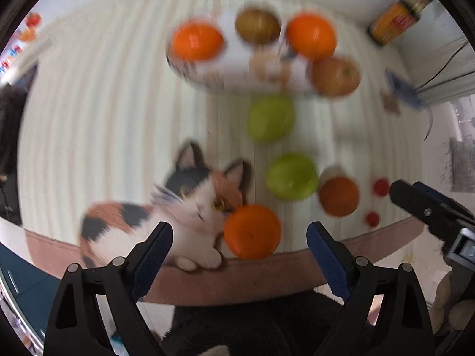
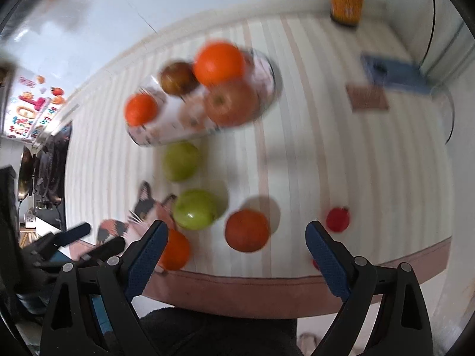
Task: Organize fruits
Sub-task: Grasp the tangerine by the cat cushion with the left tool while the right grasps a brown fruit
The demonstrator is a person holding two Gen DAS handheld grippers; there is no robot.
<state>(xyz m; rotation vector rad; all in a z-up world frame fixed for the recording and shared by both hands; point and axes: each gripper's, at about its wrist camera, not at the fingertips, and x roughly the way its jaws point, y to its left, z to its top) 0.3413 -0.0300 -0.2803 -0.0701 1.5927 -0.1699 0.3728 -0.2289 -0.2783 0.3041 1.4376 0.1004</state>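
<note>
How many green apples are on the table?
2. One green apple lies just in front of the fruit plate; the other sits nearer the table edge, beside a dark orange fruit. None appears hidden.

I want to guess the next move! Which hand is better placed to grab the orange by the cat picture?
Probably the left. The left gripper has its jaws open with that orange right between them. In the right view, the same orange sits off to the side of the right gripper.
</note>
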